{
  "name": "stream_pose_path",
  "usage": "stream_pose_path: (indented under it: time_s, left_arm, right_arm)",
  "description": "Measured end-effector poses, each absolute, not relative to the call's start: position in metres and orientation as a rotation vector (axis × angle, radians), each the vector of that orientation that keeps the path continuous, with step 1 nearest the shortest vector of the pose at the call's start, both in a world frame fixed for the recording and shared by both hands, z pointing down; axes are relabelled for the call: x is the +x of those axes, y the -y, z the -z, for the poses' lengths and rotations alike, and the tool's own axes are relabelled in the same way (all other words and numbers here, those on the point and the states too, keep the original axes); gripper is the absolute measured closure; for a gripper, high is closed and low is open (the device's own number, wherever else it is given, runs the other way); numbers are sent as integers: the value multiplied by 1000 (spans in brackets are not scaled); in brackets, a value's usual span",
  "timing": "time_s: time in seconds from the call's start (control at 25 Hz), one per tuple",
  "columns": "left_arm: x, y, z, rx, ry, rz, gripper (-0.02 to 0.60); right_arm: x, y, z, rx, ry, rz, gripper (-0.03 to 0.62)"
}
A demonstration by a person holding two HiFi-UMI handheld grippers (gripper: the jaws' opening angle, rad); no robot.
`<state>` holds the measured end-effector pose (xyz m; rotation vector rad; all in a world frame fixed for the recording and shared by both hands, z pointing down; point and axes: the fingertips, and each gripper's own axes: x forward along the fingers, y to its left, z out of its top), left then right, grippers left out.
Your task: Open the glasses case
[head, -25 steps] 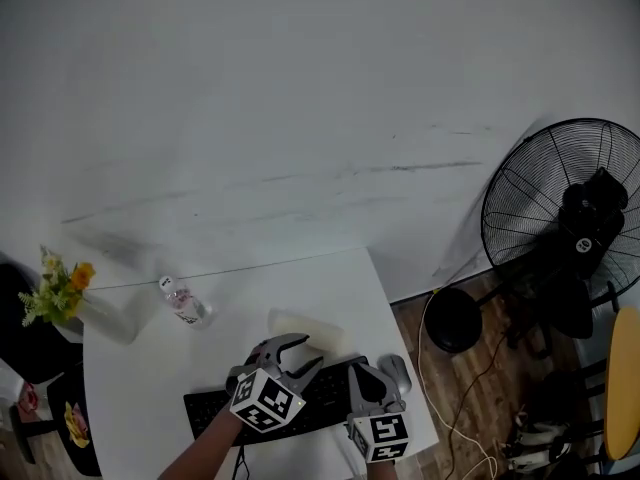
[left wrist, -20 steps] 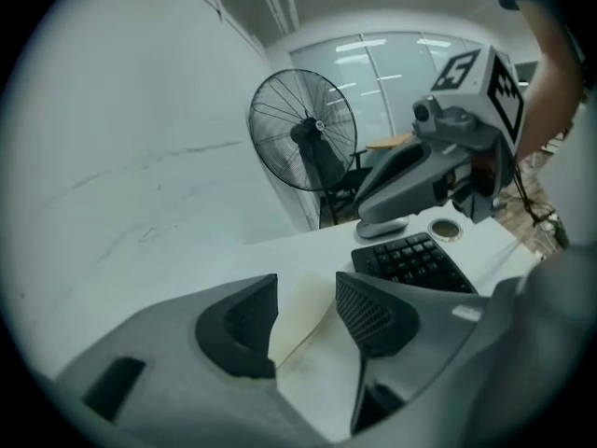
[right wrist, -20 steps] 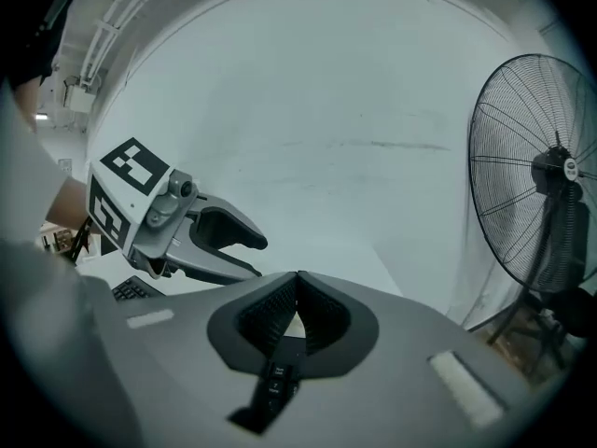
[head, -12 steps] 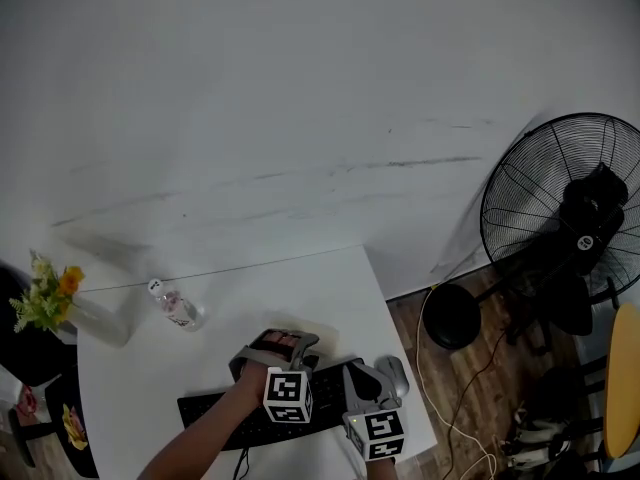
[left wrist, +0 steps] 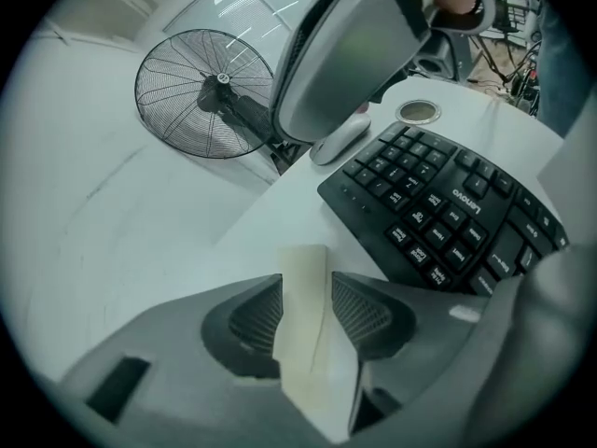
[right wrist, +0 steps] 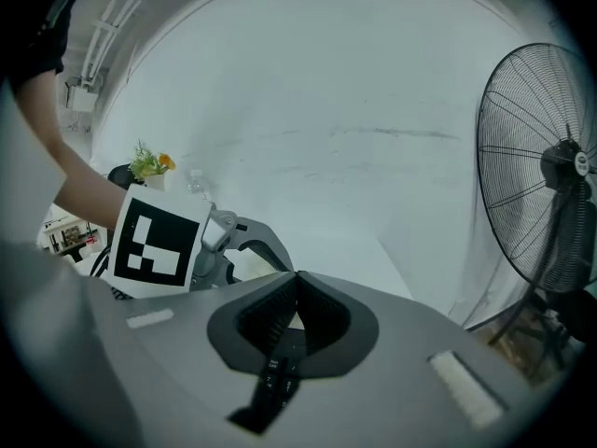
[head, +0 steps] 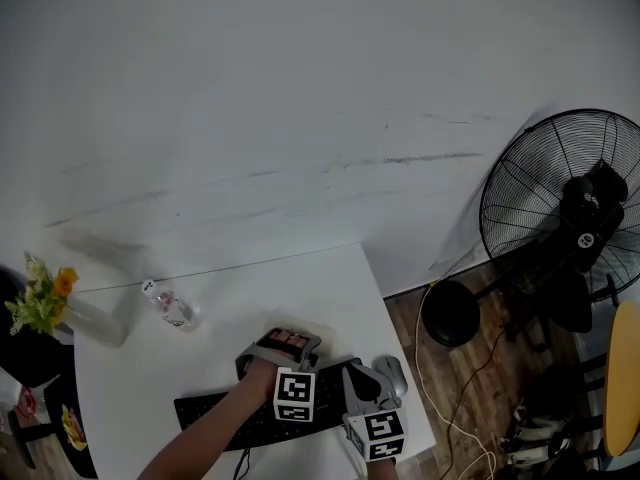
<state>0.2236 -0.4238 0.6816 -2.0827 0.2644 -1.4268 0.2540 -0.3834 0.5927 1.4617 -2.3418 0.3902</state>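
Cream-coloured, the glasses case (left wrist: pixel 303 320) lies on the white table (head: pixel 290 283) just beside the black keyboard (left wrist: pixel 448 213). It sits between the ribbed pads of the left gripper (head: pixel 279 348), whose jaws have just been closing and now rest against its two sides. The right gripper (right wrist: pixel 295 283) hovers over the keyboard's end, jaws pressed together and holding nothing.

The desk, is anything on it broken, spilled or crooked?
Nothing stands out. The keyboard and mouse lie flat on the white table, with no spill showing. The cream glasses case looks whole and closed between the jaws of the left gripper, which have just been closing on it.
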Motion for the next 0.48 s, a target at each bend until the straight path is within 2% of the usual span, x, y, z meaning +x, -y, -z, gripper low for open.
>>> stream_pose_path:
  time_s: [0.48]
  left_arm:
    - [221, 430, -693, -2052, -248, 1442, 431]
  right_arm:
    - [253, 387, -599, 1454, 2329, -392, 584]
